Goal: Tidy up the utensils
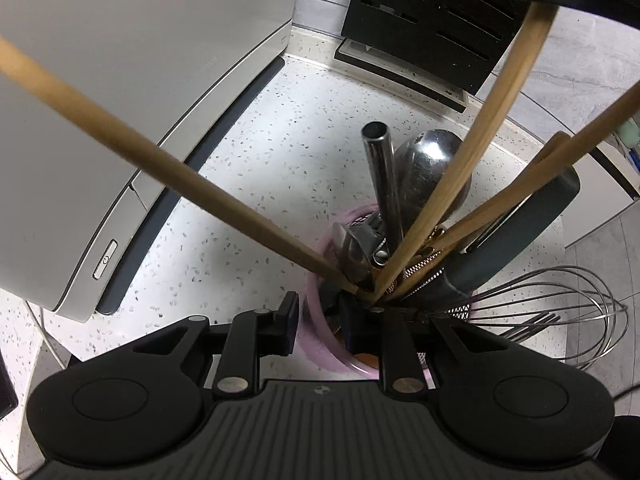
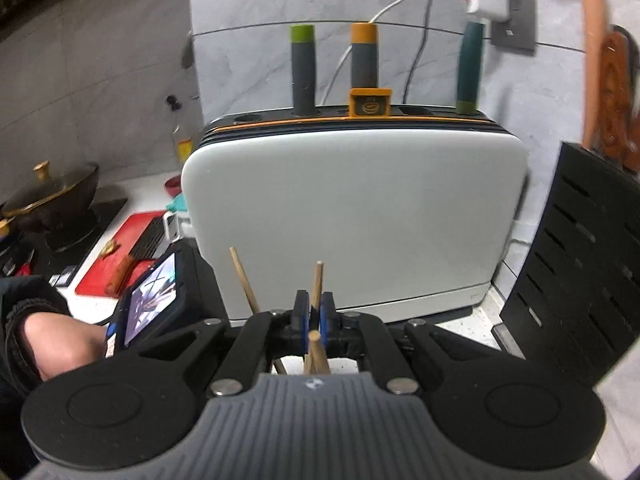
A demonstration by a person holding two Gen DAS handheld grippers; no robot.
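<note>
Chopstick pair [image 2: 317,280] pinched in right gripper [image 2: 314,312], lower ends down in pink utensil holder [image 1: 320,312]. Left gripper [image 1: 320,320] clamped on holder rim, steadying. Risk: chopsticks cross whisk [image 1: 560,308], ladle [image 1: 432,168]; a skewed pull may tip holder.

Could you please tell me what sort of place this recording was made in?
Most likely a home kitchen: a speckled counter carries a pink utensil holder with a ladle and whisk, and a knife block stands against a marble wall.
</note>
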